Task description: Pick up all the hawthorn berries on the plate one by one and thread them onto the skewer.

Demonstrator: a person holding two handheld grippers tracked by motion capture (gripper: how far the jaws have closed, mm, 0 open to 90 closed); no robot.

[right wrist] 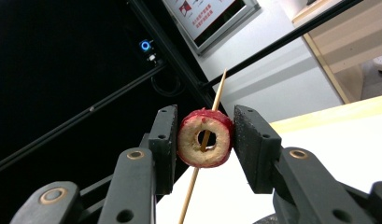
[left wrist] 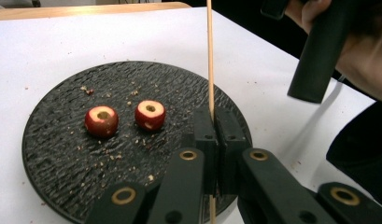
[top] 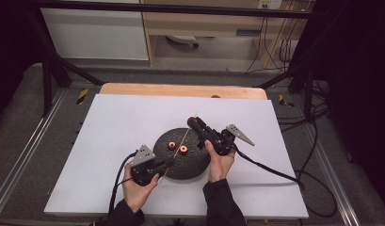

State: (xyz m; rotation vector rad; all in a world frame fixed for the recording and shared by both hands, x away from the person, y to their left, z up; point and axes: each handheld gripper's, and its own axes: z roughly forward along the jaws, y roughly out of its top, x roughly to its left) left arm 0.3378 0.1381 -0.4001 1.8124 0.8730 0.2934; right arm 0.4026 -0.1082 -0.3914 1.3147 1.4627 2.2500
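A round black plate (top: 190,165) lies mid-table with two cored red fruit pieces (top: 172,145) (top: 183,150) on it. My left gripper (top: 167,164) sits at the plate's near-left rim, shut on a thin wooden skewer (top: 186,134) that slants up and to the right. In the left gripper view its jaws (left wrist: 215,116) pinch the skewer (left wrist: 210,56) upright, with both fruit pieces (left wrist: 101,120) (left wrist: 150,114) on the plate (left wrist: 53,154) behind. My right gripper (right wrist: 205,128) is shut on a third cored fruit ring (right wrist: 221,142). The skewer (right wrist: 219,93) passes through the ring's hole. In the high view this gripper (top: 194,122) hovers over the plate's far edge.
The plate rests on a white board (top: 119,122) over a wooden table (top: 180,89). Crumbs are scattered on the plate. Cables trail from both grippers toward the near and right edges. A dark frame and shelving stand beyond the table.
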